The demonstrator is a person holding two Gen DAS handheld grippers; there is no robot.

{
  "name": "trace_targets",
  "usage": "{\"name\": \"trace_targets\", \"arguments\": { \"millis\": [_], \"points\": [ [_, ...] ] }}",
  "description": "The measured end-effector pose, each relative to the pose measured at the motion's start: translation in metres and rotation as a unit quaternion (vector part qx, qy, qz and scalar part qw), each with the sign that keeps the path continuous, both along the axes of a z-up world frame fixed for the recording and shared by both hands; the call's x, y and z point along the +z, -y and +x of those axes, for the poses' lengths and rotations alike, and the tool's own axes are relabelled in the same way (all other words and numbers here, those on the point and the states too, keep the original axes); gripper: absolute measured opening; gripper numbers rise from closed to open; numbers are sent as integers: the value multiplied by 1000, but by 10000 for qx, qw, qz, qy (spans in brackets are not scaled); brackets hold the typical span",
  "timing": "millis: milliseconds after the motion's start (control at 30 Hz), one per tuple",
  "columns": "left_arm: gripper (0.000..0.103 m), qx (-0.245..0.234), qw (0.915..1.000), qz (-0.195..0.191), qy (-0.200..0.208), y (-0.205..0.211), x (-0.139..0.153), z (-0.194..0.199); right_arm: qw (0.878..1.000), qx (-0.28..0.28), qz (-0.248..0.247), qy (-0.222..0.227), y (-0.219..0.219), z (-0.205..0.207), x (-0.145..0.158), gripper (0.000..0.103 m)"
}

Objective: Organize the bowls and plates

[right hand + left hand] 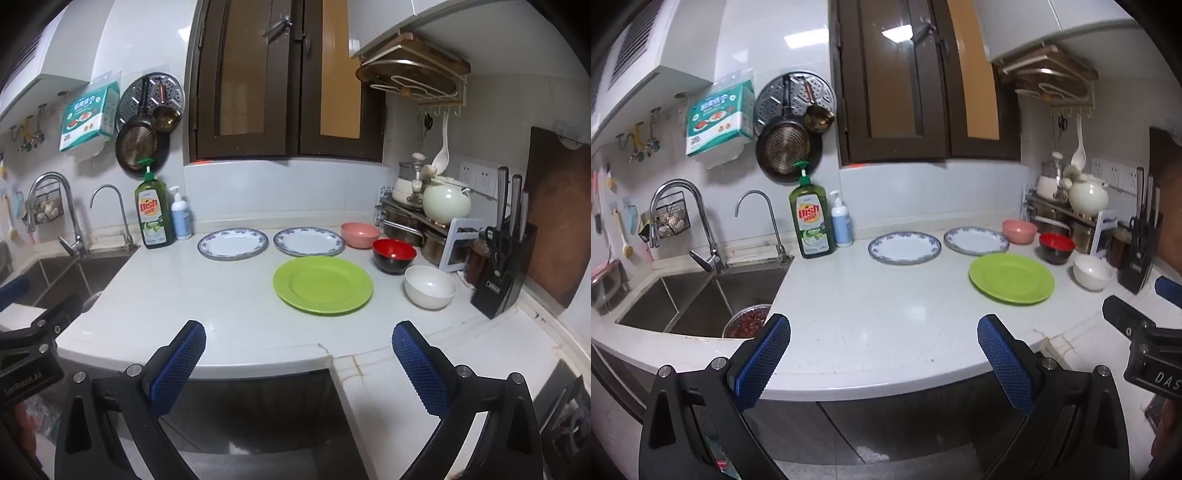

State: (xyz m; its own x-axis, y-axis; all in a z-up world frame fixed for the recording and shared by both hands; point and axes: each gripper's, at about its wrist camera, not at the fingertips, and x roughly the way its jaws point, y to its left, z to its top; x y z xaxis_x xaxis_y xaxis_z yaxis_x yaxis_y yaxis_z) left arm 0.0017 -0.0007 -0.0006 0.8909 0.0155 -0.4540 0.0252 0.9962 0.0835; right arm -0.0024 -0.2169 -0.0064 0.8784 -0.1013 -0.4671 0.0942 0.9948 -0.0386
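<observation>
At the bottom of each wrist view your grippers hang off the near edge of the white stone countertop (221, 295). The left gripper (884, 332) has its blue-padded fingers spread wide with nothing between them, and the right gripper (299, 338) is just as wide apart and empty.

Nothing has been gathered yet. Just right of centre in the right wrist view lies the round lime-green plastic plate (322, 285), the nearest dish. To its right stands the small white ceramic bowl (430, 287), with the red-and-black lacquer bowl (393, 255) behind it and the pink plastic bowl (360, 234) further back, each close to the next. At mid-frame, further back, sit two white plates with blue patterned rims: the left patterned plate (232, 244) and the right patterned plate (308, 241), side by side but apart.

Mind these flat plates: their rims lie low on the stone, so a shallow pinch may slip and send one skidding toward the tall green dish-soap bottle (154, 214) or the steel sink (683, 302) at the left. On the right, the black knife block (502, 266) stands near the white bowl, so a wide swing there could knock it. Stacking a patterned plate onto the lighter green one may leave the pile unsteady.
</observation>
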Motion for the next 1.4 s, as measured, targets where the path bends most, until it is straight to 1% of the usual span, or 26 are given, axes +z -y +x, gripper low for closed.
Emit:
{"name": "trace_targets", "arguments": {
  "millis": [33, 100, 133, 200, 233, 267, 333, 567, 800, 1400],
  "points": [
    [103, 24, 10000, 44, 5, 2, 0, 2, 9997, 43, -87, 206, -4, -8, 4, 102],
    [103, 65, 9995, 136, 285, 6, 9, -7, 9997, 37, -66, 226, -4, -10, 4, 102],
    [103, 58, 9991, 112, 404, 7, 8, -13, 9998, 69, -97, 167, -3, -9, 6, 102],
    [103, 91, 9989, 10, 460, 4, 14, -21, 9998, 94, -75, 174, -3, -11, 7, 102],
    [103, 92, 9991, -71, 402, -2, 16, -20, 9998, 112, -62, 171, -4, -12, 8, 102],
    [103, 82, 9992, -60, 394, -1, 18, -21, 9998, 129, -7, 162, 1, -9, 12, 102],
    [103, 54, 9994, -114, 337, -5, 14, -18, 9998, 104, 17, 158, -4, -11, 10, 102],
    [103, 65, 9992, -177, 339, -4, 16, -20, 9997, 154, 8, 185, -5, -12, 8, 102],
    [103, 40, 9993, -177, 320, 2, 18, -17, 9997, 104, -19, 230, -5, -13, 9, 102],
    [103, -98, 9994, -270, 205, 11, 13, -6, 9998, 49, -19, 198, 4, -8, 13, 102]
  ]
}}
